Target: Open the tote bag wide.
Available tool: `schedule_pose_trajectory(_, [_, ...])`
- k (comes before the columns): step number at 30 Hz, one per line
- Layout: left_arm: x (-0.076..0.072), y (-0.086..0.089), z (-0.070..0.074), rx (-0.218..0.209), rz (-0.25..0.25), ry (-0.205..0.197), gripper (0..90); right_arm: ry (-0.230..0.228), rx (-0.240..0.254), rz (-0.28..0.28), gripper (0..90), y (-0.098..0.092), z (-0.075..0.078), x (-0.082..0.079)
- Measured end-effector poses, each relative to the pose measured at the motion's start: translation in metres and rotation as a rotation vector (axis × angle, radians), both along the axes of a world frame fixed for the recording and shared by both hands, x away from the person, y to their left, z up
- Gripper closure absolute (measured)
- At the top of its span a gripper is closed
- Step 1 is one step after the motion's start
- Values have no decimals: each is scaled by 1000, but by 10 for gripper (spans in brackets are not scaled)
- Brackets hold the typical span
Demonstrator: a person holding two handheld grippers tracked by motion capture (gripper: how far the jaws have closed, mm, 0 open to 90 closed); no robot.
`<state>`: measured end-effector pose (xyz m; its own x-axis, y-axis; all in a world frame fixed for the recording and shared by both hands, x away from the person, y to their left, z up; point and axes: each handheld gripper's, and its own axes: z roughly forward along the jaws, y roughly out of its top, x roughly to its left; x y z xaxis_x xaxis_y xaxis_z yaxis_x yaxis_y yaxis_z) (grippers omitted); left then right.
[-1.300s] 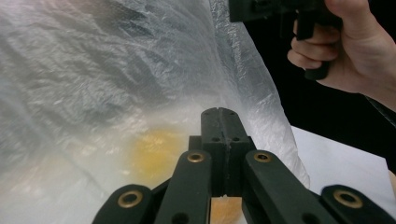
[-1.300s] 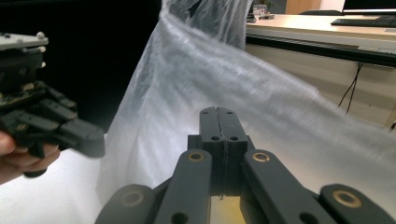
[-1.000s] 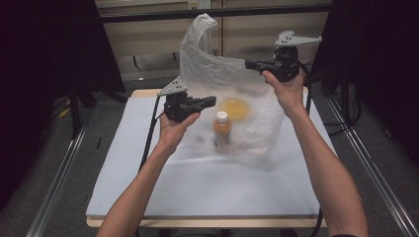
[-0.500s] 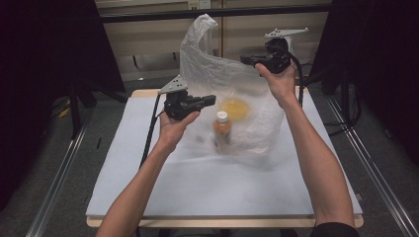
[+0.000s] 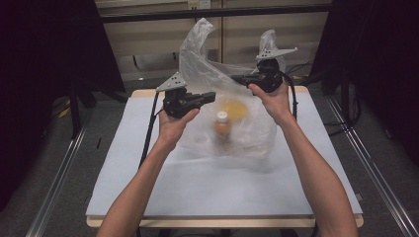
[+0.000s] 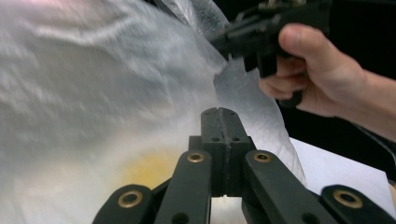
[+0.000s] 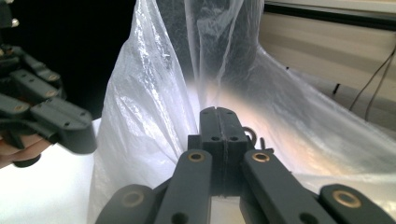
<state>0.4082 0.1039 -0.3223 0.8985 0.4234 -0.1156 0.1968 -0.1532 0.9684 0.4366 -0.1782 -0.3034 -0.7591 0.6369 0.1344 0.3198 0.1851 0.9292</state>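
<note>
A clear plastic bag (image 5: 205, 64) stands on the white table (image 5: 212, 187), held up at its mouth by both grippers. Inside it stand a small bottle (image 5: 222, 129) of orange drink with a white cap and a blurred yellow thing (image 5: 236, 107) behind it. My left gripper (image 5: 210, 96) is shut on the bag's near-left edge; its jaws (image 6: 219, 112) meet on the film (image 6: 93, 93). My right gripper (image 5: 236, 78) is shut on the right edge, higher up, and the film (image 7: 154, 116) gathers at its closed jaws (image 7: 219, 111).
The table's back edge (image 5: 148, 93) lies just behind the bag. Dark curtains and metal floor rails (image 5: 54, 182) flank the table on both sides. A black crossbar (image 5: 217, 12) runs across the back above a pale wall.
My right gripper has come left and down with the bag's edge, so the bag's mouth sags lower on that side. The left gripper has stayed in place.
</note>
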Motion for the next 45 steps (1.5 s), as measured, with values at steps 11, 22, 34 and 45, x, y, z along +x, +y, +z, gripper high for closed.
schedule_pose_trajectory(11, [-3,4,5,-21,5,-6,900,12,46,47,900,15,-28,-23])
schedule_pose_trajectory(22, [-9,-9,31,-31,-29,-58,900,23,10,102,900,32,-47,-44])
schedule_pose_trajectory(34, [4,-10,-11,53,42,26,900,51,-22,133,900,34,-72,-62])
schedule_pose_trajectory(45, [0,-1,-42,130,45,58,900,52,-27,148,900,34,-79,-72])
